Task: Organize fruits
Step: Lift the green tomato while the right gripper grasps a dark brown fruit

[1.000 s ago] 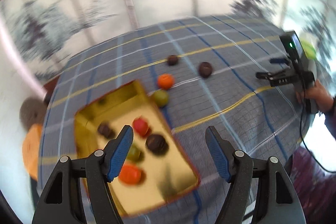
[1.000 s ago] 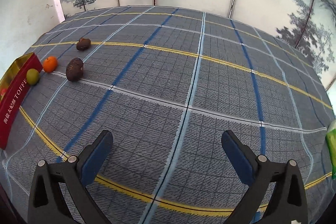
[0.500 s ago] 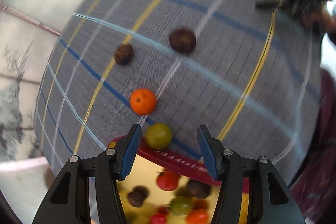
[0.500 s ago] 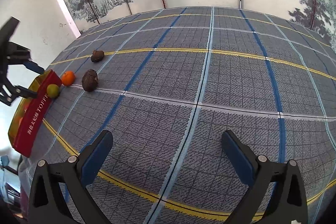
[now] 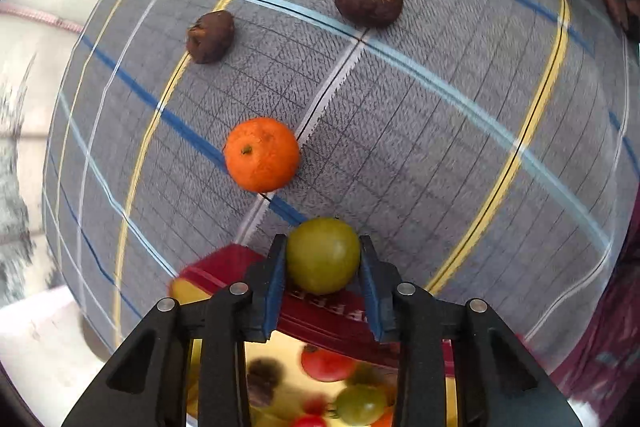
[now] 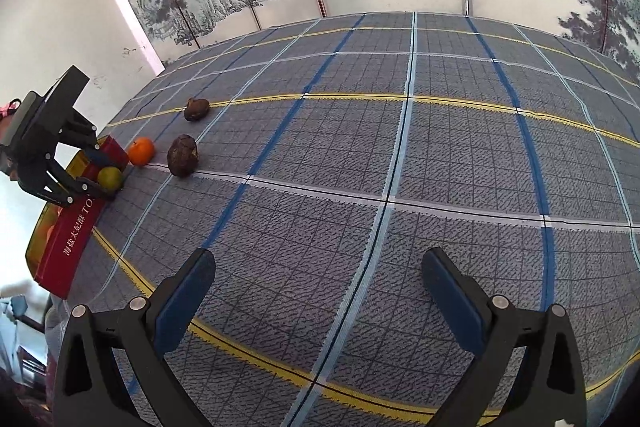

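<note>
Green fruit (image 5: 323, 255) pinched between just-closed left gripper (image 5: 324, 261) pads; right gripper (image 6: 318, 301) wide, empty.

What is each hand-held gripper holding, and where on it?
Left hand-held gripper: shut on the green fruit, pads on its two opposite sides, just outside the red box. Right hand-held gripper: open, nothing.

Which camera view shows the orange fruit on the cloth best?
The left wrist view. The orange lies near the picture's middle there, large and sharp, with its stem dimple visible and nothing covering it. In the right wrist view the orange is only a small spot far to the left, beside the red box, without detail.
</note>
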A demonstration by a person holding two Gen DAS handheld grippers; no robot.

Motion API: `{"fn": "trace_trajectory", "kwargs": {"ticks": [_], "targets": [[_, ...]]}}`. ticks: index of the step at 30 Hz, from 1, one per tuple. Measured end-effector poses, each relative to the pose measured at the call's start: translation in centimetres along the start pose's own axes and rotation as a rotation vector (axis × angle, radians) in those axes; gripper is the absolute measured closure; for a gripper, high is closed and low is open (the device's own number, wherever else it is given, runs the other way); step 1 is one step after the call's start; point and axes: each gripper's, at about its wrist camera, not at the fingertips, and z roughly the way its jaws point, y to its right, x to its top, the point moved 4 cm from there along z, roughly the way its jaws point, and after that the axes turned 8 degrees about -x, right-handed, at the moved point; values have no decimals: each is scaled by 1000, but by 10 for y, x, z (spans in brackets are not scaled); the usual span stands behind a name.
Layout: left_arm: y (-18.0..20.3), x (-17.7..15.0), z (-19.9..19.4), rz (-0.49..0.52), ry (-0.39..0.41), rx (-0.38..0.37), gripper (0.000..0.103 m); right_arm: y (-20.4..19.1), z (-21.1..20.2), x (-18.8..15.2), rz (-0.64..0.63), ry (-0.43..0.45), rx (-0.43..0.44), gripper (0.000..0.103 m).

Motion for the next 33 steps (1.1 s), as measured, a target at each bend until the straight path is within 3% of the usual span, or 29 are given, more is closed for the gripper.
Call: {"fn": "trace_trajectory", "kwargs": {"ticks": [2, 6, 8, 11, 14, 24, 27, 29, 33], "targets": [[4, -2, -13, -57, 71, -2, 68, -1, 0, 0, -2, -1, -3, 0], [12, -11, -59, -292, 315, -3, 68, -4, 3, 0, -21, -10, -30, 0], [19, -18, -73, -405, 394, 9, 68, -8, 5, 0, -49, -21, -68, 0], [39, -32, -90, -557, 486, -50, 68, -18, 11, -2, -119, -44, -149, 0], [65, -45, -96, -648, 573, -88, 68, -21, 14, -5, -164, -57, -190, 0], [112, -80, -99, -751, 683, -23, 68, -17, 8, -4, -136, -58, -192, 0], [115, -95, -98, -790, 702, -38, 68, -27, -8, 9, -77, 17, -63, 0], [117, -102, -98, -806, 711, -52, 68, -50, -11, 21, -137, 48, 18, 1], [117, -118, -102, -848, 728, -44, 68, -91, 3, 44, -242, 63, 57, 1]]}}
